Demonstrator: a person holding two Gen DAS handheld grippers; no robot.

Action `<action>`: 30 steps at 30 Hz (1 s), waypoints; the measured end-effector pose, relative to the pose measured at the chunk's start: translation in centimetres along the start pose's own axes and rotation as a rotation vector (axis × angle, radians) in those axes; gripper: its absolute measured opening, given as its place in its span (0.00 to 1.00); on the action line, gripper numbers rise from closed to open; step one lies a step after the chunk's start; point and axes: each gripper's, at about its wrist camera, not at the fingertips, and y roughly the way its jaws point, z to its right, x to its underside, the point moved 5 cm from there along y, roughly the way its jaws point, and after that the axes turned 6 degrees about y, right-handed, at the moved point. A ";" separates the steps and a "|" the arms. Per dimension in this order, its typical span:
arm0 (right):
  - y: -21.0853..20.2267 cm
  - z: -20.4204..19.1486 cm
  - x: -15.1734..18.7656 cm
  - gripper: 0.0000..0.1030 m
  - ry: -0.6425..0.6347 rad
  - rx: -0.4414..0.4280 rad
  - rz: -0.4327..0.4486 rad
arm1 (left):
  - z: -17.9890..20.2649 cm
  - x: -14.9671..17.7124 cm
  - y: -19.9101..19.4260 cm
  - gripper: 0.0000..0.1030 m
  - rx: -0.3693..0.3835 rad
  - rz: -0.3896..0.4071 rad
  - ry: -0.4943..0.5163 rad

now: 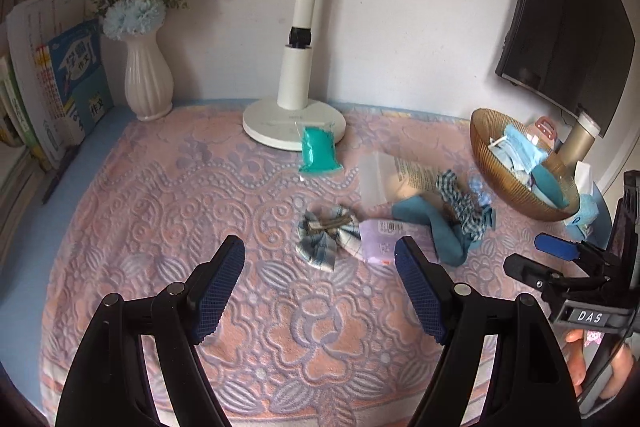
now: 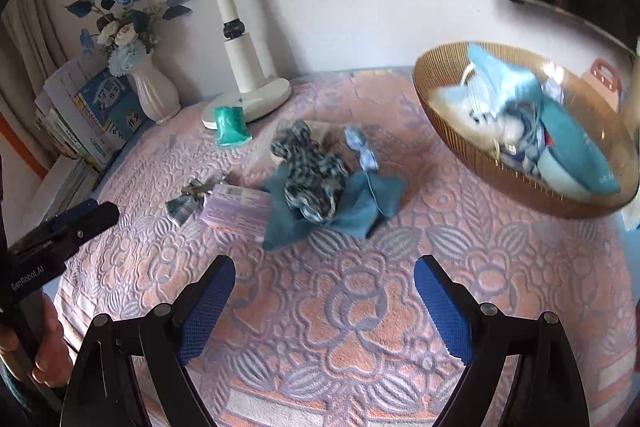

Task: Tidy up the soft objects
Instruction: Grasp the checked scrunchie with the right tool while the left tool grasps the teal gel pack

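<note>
Left wrist view
- Left claw (image 1: 320, 259): blue pads spread wide, nothing between them, hovering over the patterned cloth (image 1: 160, 211) that covers the bench.
- Landmark — bowl (image 1: 486, 163): amber ribbed bowl at the far right, holding face masks (image 1: 520, 143) and other soft blue pieces.
- Plaid bow (image 1: 326, 235): well left of the bowl, lying just beyond the claw's tips.
- Lilac packet (image 1: 378, 241): touching the bow on the side nearer the bowl.
- Teal cloth (image 1: 432, 223): between packet and bowl, with a checked scrunchie (image 1: 464, 203) on top of it.
- Green pouch (image 1: 318, 151): far left of the bowl, against the lamp base (image 1: 276, 125).
- Right claw (image 1: 532, 255): seen side-on below the bowl; its opening is unclear from here.

Right wrist view
- Right claw (image 2: 324, 287): pads spread apart, empty — above bare cloth.
- Bowl (image 2: 440, 115): upper right, blurred.
- Teal cloth (image 2: 360, 203): left of the bowl, scrunchie (image 2: 312, 167) heaped on it.
- Lilac packet (image 2: 236, 211): further left of the bowl, touching the teal cloth.
- Vase (image 2: 156, 95): far left of the bowl, by the wall.
</note>
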 end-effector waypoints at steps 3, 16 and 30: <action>-0.1 -1.9 -2.1 0.88 -0.069 0.017 0.036 | -0.8 -3.2 -0.7 0.74 0.007 0.019 -0.014; 8.2 -2.5 -4.4 0.61 -0.207 0.184 -0.016 | -1.2 -9.1 14.7 0.60 0.052 -0.130 -0.046; 3.9 0.4 -7.8 0.13 -0.066 0.048 0.142 | -0.5 -9.3 15.3 0.31 0.127 -0.096 -0.039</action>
